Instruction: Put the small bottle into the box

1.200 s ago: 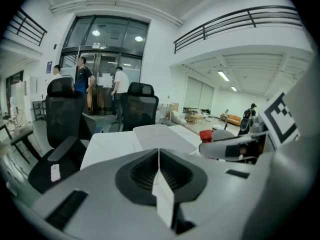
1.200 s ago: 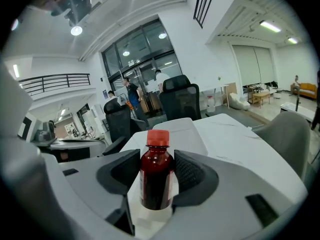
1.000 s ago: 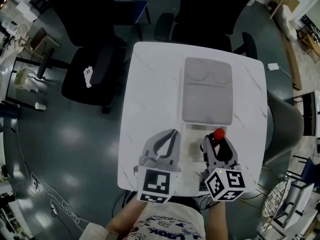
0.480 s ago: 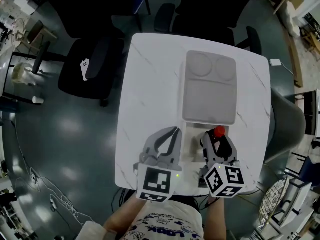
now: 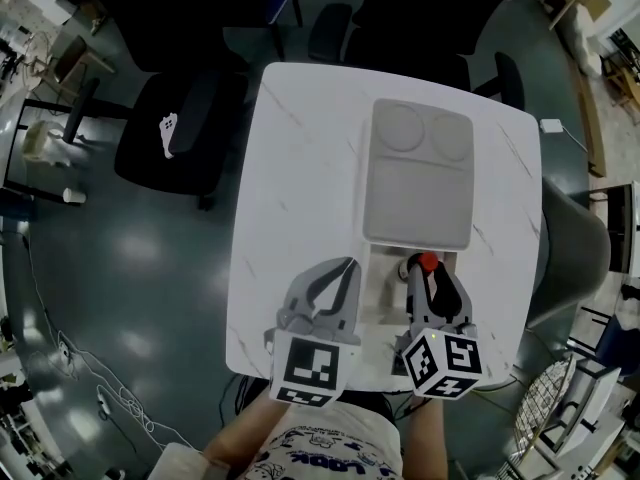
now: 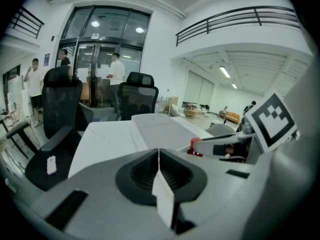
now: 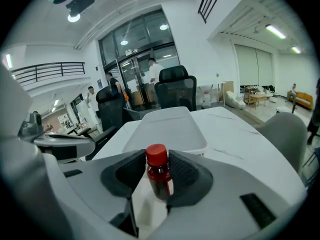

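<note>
The bottle [image 7: 159, 176] is small and round, of clear plastic or glass with dark red liquid inside, a smooth red screw cap [image 5: 427, 262] and a pale label on one side. It stands upright on the bench [image 5: 300, 188] between the jaws of the right claw [image 5: 428, 280], long axis vertical and cap up. The jaws are closing on it, and their dark ribbed pads lie against its two sides just under the cap. The claw bodies are smooth light-grey plastic, each with a cube of square markers at the back.

The left claw [image 6: 159, 156] is beside the right one, on its left. Its jaws are pressed together with nothing between them.

Straight ahead of the right claw, just past its tips, lies the box [image 5: 415, 208]. It is a matte grey rectangle with rounded corners and two shallow round dents in its far end, and its long side runs away from the claw. Nothing stands between the bottle and the box.

The bench is white and stone-patterned with thin grey veins, square with rounded corners. Black office chairs [image 5: 180, 138] stand off to the left of the claws and beyond the far edge, on a glossy dark floor [image 5: 130, 288].
</note>
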Motion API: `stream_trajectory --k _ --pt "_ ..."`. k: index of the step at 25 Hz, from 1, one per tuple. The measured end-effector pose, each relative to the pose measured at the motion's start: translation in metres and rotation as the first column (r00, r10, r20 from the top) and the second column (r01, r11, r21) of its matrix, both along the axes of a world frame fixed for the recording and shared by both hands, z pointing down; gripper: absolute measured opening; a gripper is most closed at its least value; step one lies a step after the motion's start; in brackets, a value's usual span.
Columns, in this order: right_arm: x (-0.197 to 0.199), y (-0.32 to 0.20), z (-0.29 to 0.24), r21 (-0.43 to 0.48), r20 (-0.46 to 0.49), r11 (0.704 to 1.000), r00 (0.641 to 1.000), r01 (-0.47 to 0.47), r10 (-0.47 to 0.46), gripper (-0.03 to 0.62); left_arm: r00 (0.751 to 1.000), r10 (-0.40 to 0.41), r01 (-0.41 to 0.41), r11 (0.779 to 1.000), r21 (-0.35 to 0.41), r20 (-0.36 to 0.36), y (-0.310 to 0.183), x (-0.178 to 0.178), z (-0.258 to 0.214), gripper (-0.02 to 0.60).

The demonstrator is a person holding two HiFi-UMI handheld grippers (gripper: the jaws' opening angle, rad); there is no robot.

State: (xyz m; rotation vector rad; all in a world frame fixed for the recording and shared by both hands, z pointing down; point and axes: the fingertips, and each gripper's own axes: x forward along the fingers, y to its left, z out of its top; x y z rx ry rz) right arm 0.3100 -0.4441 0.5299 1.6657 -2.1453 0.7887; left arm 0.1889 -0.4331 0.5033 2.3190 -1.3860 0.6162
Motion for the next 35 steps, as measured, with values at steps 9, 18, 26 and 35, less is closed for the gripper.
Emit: stream_trajectory --k 9,18,26,35 --pt "0.002 0.018 0.006 -0.039 0.01 0.999 1.0 -0.003 0.004 0.152 1.0 0.014 -0.014 1.0 0.006 -0.002 0.006 0.005 -0.003 0.02" --pt "0.005 0.043 0.002 -0.047 0.012 0.997 0.998 -0.055 0.055 0.153 1.0 0.017 -0.017 0.999 0.034 -0.001 0.011 0.004 -0.015 0.02" --pt "0.011 0.044 -0.037 0.067 0.02 0.993 0.995 -0.097 0.096 0.153 1.0 0.008 -0.008 0.996 0.094 -0.006 0.015 0.0 -0.039 0.02" --pt "-0.007 0.045 -0.097 0.227 0.003 0.97 0.996 -0.087 0.089 0.134 1.0 -0.018 0.023 0.976 0.218 -0.022 0.017 -0.011 -0.084 0.02"
